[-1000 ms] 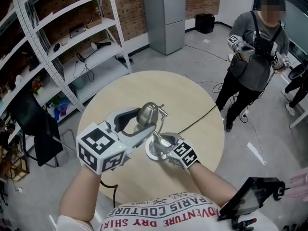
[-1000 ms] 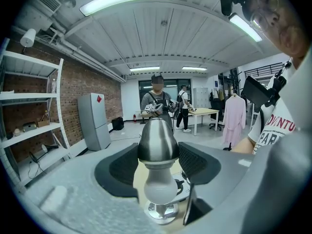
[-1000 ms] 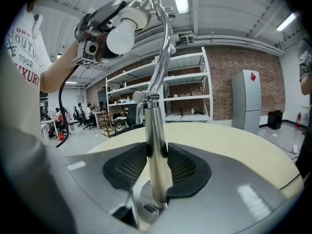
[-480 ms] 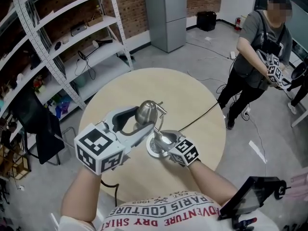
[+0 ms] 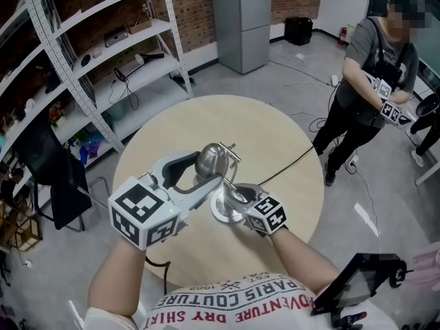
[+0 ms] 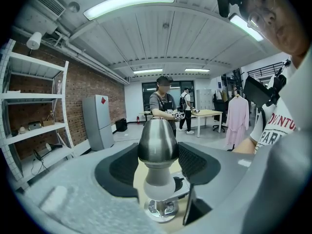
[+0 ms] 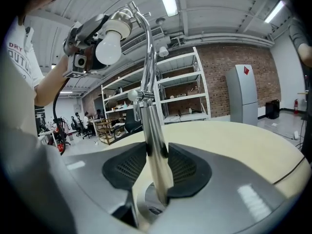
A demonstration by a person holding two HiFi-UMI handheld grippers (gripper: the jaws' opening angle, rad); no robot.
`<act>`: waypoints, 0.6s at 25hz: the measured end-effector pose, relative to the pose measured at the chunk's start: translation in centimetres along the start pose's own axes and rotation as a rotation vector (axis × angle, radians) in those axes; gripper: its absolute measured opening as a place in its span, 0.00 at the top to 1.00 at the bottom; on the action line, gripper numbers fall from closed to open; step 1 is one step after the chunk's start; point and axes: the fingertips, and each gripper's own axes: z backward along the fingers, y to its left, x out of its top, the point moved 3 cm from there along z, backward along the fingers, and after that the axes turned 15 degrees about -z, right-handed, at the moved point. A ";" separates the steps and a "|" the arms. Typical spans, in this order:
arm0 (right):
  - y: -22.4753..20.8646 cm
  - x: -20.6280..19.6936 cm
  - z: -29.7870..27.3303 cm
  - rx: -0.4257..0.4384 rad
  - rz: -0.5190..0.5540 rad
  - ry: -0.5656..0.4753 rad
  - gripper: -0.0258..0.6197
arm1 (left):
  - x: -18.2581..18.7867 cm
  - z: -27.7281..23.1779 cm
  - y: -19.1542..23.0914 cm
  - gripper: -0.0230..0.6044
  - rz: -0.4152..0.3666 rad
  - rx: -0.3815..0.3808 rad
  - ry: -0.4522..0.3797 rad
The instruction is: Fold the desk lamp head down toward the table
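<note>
A chrome desk lamp stands on the round table (image 5: pixel 275 133). Its bell-shaped head (image 5: pixel 211 158) sits high above the round base (image 5: pixel 221 215). My left gripper (image 5: pixel 210 172) is shut on the head, with a pad against each side of the shade (image 6: pixel 157 140) and the white bulb (image 6: pixel 157 186) hanging below. My right gripper (image 5: pixel 237 195) is low by the base, and its pads close on the thin upright pole (image 7: pixel 155 145). In the right gripper view the bulb (image 7: pixel 108 45) and the left gripper (image 7: pixel 82 38) show high at the upper left.
The lamp's black cord (image 5: pixel 289 165) runs off the table's right edge. A person (image 5: pixel 371 74) with grippers stands beyond the table at the right. Metal shelving (image 5: pixel 103 53) lines the left, a grey fridge (image 5: pixel 240 19) stands at the back, and a dark chair (image 5: pixel 51 170) is at the left.
Both grippers keep their holds on the lamp and have hardly moved. The person at the back right has turned and lowered the hands.
</note>
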 end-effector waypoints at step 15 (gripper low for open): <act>-0.6 -0.7 0.0 -0.015 -0.006 0.001 0.75 | -1.8 2.0 -0.9 0.55 -0.001 0.014 0.010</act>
